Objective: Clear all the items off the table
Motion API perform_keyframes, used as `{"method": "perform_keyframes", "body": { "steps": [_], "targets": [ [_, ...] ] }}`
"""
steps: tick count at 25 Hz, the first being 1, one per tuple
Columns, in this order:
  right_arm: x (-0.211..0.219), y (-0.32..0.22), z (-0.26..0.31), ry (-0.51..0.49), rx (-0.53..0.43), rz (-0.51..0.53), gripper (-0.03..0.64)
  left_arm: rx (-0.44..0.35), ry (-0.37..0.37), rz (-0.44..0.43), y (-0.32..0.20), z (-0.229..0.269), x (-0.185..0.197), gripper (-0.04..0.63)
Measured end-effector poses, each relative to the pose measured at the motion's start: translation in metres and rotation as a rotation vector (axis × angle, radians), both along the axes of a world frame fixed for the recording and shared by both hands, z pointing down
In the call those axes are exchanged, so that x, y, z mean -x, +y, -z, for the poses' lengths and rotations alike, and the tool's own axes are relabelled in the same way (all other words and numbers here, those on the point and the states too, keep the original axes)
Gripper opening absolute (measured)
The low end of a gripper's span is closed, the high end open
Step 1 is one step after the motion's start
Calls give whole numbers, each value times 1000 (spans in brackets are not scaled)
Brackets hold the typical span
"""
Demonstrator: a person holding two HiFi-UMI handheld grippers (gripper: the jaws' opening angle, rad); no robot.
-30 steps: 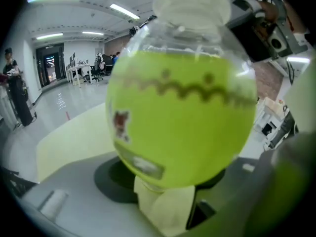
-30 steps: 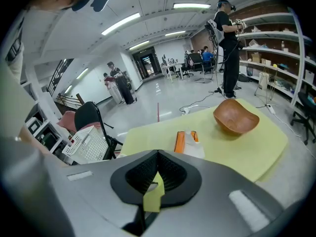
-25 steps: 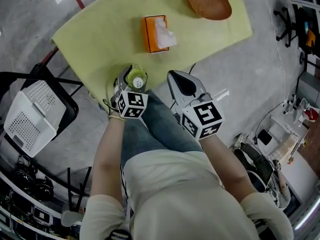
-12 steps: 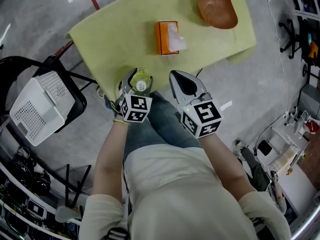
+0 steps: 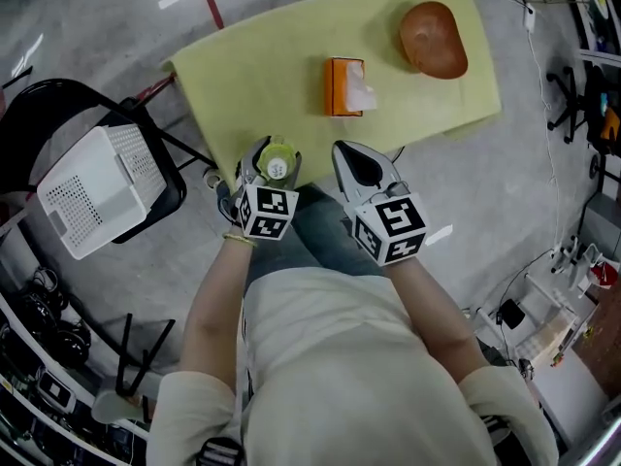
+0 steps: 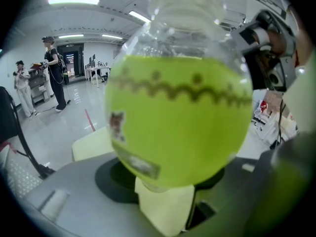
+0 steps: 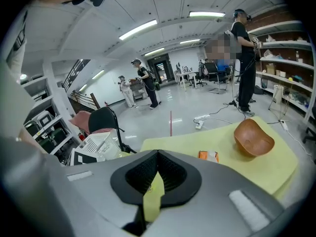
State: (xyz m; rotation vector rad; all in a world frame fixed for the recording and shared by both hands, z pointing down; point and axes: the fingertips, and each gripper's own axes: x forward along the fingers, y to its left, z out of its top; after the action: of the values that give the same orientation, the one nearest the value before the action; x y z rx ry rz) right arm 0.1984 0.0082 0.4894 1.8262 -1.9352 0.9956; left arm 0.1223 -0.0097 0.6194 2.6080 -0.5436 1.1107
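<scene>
Bottle (image 6: 177,117) — higher than before, in left gripper (image 5: 273,161)

The head camera is looking steeply down onto the yellow surface (image 5: 281,76). Both gripper cameras are looking along their jaws toward that same surface, the left one crowding the bottle (image 6: 177,117).

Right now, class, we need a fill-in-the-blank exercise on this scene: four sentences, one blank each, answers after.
1. The left gripper is shut on a bottle of ____ liquid.
2. The right gripper is shut and holds ____.
3. Just ____ items lie on the table: a tissue box and a bowl.
4. The ____ basket sits on the chair.

Missing words: green; nothing; two; white.
</scene>
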Motion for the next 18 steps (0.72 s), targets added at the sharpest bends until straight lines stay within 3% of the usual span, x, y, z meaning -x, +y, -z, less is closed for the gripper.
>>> {"method": "perform_keyframes", "body": {
  "steps": [18],
  "targets": [
    [68,-21,53,27,-63,148,-5,-9,49,129,-12,79,66,272]
  ]
}}
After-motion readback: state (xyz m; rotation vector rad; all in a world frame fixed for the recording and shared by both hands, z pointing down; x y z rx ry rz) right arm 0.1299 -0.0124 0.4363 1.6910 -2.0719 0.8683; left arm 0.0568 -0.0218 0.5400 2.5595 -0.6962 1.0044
